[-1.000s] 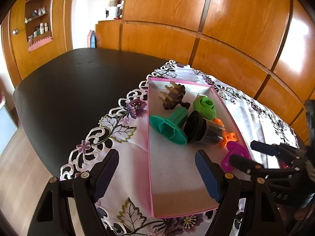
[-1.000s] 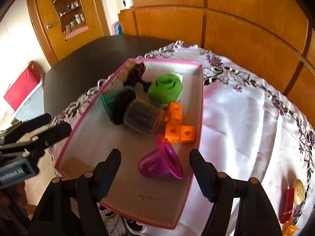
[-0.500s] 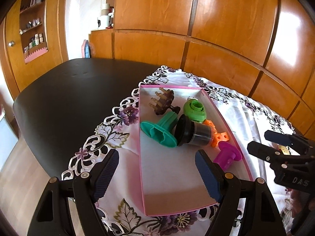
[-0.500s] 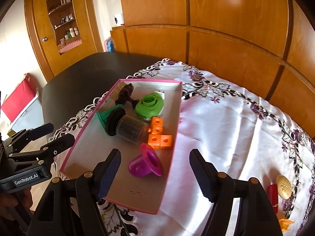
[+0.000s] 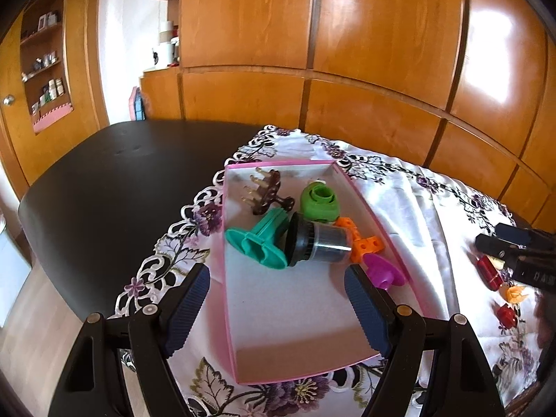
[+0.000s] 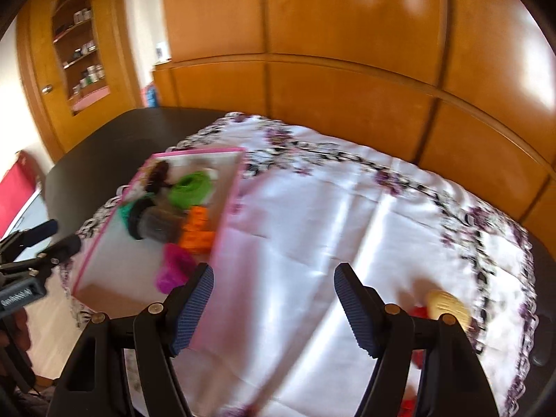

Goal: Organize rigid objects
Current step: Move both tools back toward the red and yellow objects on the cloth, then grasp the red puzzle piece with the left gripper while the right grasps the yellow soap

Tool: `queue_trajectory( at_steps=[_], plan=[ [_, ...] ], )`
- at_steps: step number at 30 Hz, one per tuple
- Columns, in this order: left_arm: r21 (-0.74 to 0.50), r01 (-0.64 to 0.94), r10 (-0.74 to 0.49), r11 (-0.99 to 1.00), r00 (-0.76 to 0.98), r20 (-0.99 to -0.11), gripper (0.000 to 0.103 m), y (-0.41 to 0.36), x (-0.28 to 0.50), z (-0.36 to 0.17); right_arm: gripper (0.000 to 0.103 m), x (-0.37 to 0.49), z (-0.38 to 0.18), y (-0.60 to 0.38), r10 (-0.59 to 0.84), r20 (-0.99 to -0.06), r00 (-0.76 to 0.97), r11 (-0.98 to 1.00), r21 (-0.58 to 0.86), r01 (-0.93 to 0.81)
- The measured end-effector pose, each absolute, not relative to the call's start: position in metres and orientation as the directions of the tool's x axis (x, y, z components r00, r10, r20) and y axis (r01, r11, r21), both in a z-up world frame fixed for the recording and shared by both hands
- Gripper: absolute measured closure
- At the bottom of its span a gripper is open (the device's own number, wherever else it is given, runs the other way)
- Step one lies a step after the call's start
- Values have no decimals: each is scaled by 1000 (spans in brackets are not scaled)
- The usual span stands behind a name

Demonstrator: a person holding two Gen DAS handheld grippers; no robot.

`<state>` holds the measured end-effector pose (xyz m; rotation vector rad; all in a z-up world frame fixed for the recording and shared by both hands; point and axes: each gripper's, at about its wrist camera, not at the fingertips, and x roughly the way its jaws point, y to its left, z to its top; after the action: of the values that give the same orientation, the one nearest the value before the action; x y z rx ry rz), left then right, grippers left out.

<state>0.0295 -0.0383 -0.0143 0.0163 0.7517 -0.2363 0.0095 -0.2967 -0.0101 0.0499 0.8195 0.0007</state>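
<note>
Left gripper [image 5: 278,307]: jaws apart, nothing between the pads; hangs over the near end of the tray.
Right gripper [image 6: 274,307]: jaws apart, empty; over bare cloth just right of the tray; view blurred.
Tray [image 5: 378,229]: pink-rimmed, shallow, lies on the cloth at the bench's left part.
In tray, far end: brown hair claw [image 5: 266,191] and green cap [image 5: 319,203], side by side.
In tray, middle: teal piece [image 5: 259,245] lying on its side, touching a dark cylinder [image 5: 319,241]; orange blocks [image 5: 363,239] just behind the cylinder.
In tray, right wall: magenta piece [image 5: 384,272] beside the orange blocks, against the rim.
Tray's near half: bare.
Outside tray: red pieces [image 5: 488,271] and a small orange piece [image 5: 514,293] on the cloth, well right of the tray; gold disc [image 6: 448,305] next to a red piece, near the right gripper's right finger.
Cloth [image 6: 312,215]: white with purple flowers and lace edge, covers the right part of the dark bench [image 5: 104,180].
Background: wooden cabinet panels [image 5: 382,52].
</note>
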Motion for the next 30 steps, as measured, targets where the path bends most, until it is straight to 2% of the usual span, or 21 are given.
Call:
queue_trajectory(
  at_steps=[11,19,22,26,30],
  plan=[
    [-63,313,-275,948,702,-656,23,-65,26,2,30,-42,-1,-432,-217,-704,677,922,79,378],
    [-97,467,-404,879,622,-670,23,-110,26,11,30,-102,-25,-522,-360,-701,615,699,234,676],
    [-111,570,-480,814,554,-681,23,-141,21,10,30,-116,-31,-540,-342,-700,627,620,334,710],
    [-134,713,-564,688,411,-716,23,-194,8,-3,30,-121,-32,-545,-333,-694,638,599,366,712],
    [-132,823,-590,552,274,-760,24,-249,-11,-22,30,-116,-33,-541,-326,-696,639,610,362,705]
  ],
)
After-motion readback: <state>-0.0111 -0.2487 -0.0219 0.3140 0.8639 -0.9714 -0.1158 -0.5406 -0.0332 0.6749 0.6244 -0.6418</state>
